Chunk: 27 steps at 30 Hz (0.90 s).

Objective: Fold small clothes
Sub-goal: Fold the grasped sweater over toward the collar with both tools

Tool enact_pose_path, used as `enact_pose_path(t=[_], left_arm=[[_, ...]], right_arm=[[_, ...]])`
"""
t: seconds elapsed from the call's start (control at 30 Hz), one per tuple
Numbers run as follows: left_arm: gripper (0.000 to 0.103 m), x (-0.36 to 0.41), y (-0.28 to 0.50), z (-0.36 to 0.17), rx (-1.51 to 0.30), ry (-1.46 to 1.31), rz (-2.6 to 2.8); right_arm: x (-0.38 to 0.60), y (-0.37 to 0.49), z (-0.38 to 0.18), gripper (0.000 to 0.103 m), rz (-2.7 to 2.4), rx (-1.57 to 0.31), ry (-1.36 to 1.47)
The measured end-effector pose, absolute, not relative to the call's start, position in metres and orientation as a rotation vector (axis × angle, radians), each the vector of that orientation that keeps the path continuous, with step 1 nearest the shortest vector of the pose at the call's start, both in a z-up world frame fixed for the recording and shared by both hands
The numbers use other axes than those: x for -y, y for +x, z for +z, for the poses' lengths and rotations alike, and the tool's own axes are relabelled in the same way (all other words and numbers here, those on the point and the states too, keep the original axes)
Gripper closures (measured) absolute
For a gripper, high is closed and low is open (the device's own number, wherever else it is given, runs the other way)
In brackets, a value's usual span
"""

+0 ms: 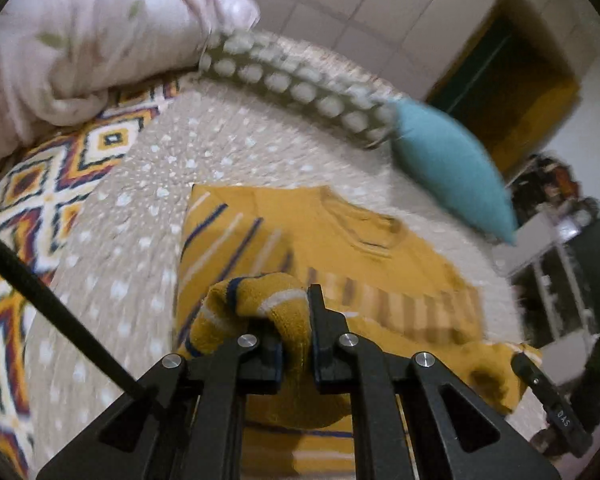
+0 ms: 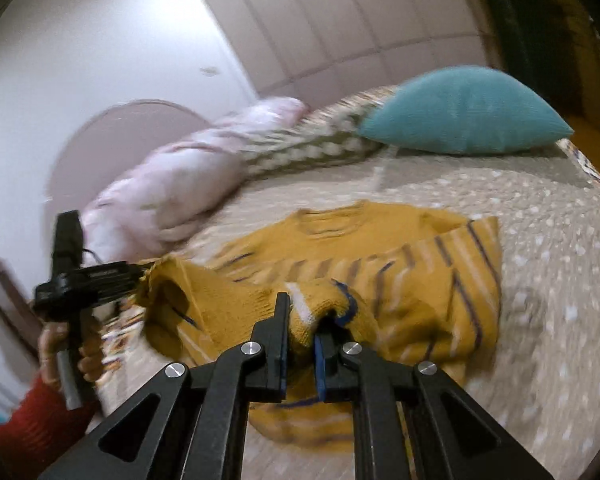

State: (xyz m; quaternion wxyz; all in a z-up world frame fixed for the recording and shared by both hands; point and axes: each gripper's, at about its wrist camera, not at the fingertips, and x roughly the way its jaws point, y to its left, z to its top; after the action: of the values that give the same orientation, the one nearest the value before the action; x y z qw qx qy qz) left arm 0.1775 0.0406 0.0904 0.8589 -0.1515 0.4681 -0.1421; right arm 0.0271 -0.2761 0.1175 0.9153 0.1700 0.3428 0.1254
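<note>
A mustard knitted sweater with white and navy stripes lies on the bed, neckline toward the pillows. In the left wrist view my left gripper is shut on a bunched striped fold of it, lifted off the bedspread. The right wrist view shows my right gripper shut on another striped fold of the same sweater. Each gripper also appears in the other's view: the right gripper at the sweater's lower right, and the left gripper, held by a hand in a red sleeve, at a raised sweater edge.
The bed has a beige spotted bedspread. A teal cushion, an olive dotted bolster and a pale pink duvet line its far side. A patterned blanket lies left. Shelving stands beyond the bed.
</note>
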Motion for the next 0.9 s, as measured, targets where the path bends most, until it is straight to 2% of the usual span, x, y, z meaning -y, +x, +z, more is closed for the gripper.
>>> enact_pose_path(t=[0.17,0.27,0.33,0.4,0.5,0.53,0.57,0.63,0.9], left_arm=[[0.089,-0.045,0.211,0.068,-1.055,-0.427,-0.32],[0.083,-0.051,0.216,0.071,-1.047,-0.478,-0.376],[0.077,-0.054,0.218,0.073,-1.045,-0.512,-0.401],[0.069,-0.057,0.218,0.074,-1.042,-0.544,-0.411],[0.044,-0.062,0.218,0.078,-1.011,-0.622,-0.433],[0.031,-0.066,0.217,0.082,-0.985,-0.646,-0.42],[0.026,-0.07,0.216,0.087,-0.951,-0.663,-0.395],[0.025,-0.079,0.217,0.097,-0.908,-0.682,-0.372],[0.025,-0.081,0.197,0.107,-0.929,-0.453,-0.295]], right_arm=[[0.283,0.094,0.077,0.089,0.134,-0.84,0.337],[0.305,0.113,0.064,0.077,0.127,-0.861,0.465],[0.32,0.121,0.058,0.066,0.14,-0.857,0.557],[0.332,0.128,0.053,0.064,0.148,-0.848,0.636],[0.341,0.138,0.047,0.058,0.159,-0.827,0.746],[0.343,0.14,0.046,0.052,0.164,-0.819,0.776],[0.345,0.142,0.045,0.048,0.166,-0.811,0.806],[0.35,0.141,0.045,0.041,0.163,-0.793,0.858],[0.365,0.136,0.067,0.04,0.083,-0.745,0.816]])
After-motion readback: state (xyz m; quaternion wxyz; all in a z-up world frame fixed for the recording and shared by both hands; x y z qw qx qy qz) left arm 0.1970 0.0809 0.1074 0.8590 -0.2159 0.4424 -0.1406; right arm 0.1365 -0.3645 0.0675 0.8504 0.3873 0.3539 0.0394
